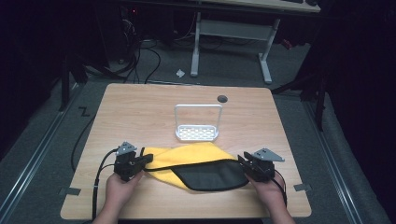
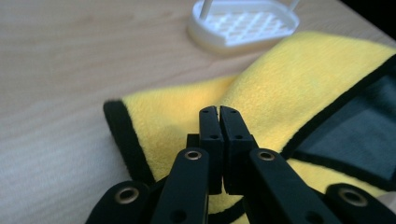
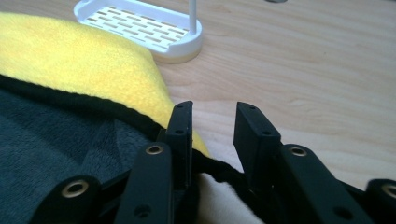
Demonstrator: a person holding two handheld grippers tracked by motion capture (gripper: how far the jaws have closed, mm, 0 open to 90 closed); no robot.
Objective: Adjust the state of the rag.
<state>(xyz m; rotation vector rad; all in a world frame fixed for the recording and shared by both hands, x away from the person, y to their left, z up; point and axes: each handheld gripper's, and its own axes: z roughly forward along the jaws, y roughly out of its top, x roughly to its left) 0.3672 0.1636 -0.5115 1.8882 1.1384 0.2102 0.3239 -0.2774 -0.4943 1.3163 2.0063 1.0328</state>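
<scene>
Yellow cloth [image 1: 196, 156] with black edging lies on the near half of the wooden table [image 1: 140, 107], folded so that a dark grey panel [image 1: 212, 175] faces up along its near right portion. Its far edge sits just short of a white plastic rack [image 1: 197, 123], which stands upright near the table's centre with a slotted base and a hoop-shaped handle.

Left gripper [image 1: 148, 158], held in the person's left hand [image 1: 119, 189], is at the cloth's left end. In the left gripper view its jaws stand pressed together with only a hairline seam between them, above the yellow fabric [image 2: 299, 79] near the black-edged corner [image 2: 122, 135]. Whether any fabric is pinched between them cannot be told from that view.

Right gripper [image 1: 242, 161], held in the right hand [image 1: 268, 189], is at the cloth's right end. In the right gripper view its jaws stand partly apart with a clear gap between them. The black hem [image 3: 219, 165] of the cloth runs across the base of that gap, the grey panel [image 3: 56, 140] lies to the left, and the pads do not press on it.

A round grommet hole [image 1: 222, 98] sits in the table's far side, well apart from the cloth.
</scene>
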